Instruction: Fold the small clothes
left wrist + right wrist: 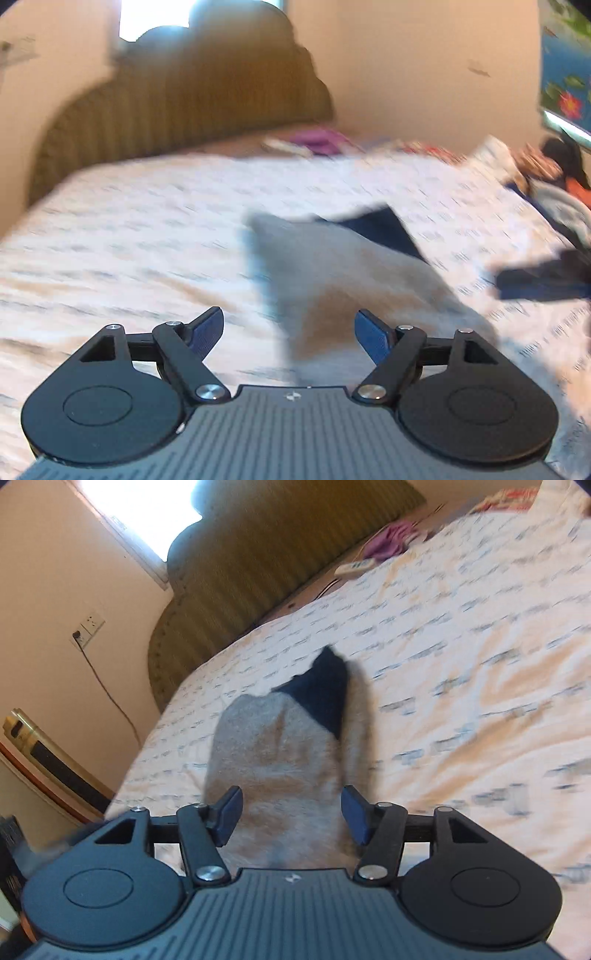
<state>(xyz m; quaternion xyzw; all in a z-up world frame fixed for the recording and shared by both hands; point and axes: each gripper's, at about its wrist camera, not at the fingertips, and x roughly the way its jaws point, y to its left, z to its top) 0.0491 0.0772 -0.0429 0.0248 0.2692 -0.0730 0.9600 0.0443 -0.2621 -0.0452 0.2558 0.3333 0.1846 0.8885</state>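
Grey garment with a dark navy corner lies flat on the bed, just ahead of the right tongs, its near edge between the parted pads, none pressing it. Left tongs spread wide, empty, the same garment ahead. Purple cloth far beyond, near the headboard.

One grey sock with a dark toe — one purple cloth, perhaps one remote.
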